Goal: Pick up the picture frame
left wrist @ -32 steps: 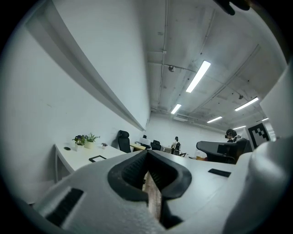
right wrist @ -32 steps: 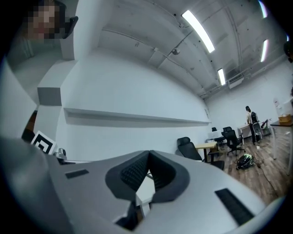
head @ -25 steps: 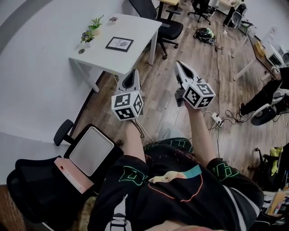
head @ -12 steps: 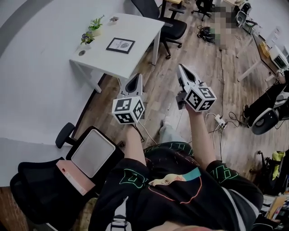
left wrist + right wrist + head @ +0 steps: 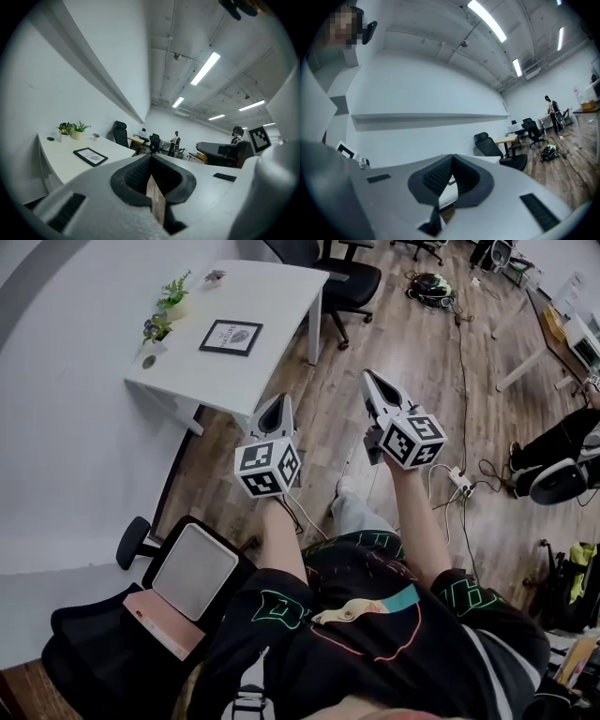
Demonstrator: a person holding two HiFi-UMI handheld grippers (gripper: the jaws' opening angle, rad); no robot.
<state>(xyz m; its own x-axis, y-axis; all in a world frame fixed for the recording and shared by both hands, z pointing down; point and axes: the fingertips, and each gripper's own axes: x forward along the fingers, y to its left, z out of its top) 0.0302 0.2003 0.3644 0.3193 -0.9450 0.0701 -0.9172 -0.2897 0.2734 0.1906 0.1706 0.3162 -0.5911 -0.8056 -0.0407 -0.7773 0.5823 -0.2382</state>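
Now, both pairs of jaws are closed tip to tip with nothing in them: the left gripper (image 5: 150, 159) shows only a thin strip of wooden floor below its tips, and the right gripper (image 5: 452, 159) is just as shut and empty. Both are held level in front of the person, side by side and well short of the white bench (image 5: 272, 298). The picture frame (image 5: 231, 337) lies flat on that bench, black border up, with two small potted plants (image 5: 161, 317) near it by the wall. Here's the worry: shut jaws can't take a flat frame, so arriving closed would likely just shove it across the top, maybe into the plants. A frame lying flat offers little edge to bite, so a shallow pinch on the border could slip and drop it. Bringing both grippers in together risks them knocking each other. And the bench's near edge stands between jaws and frame, so a low approach could clip it
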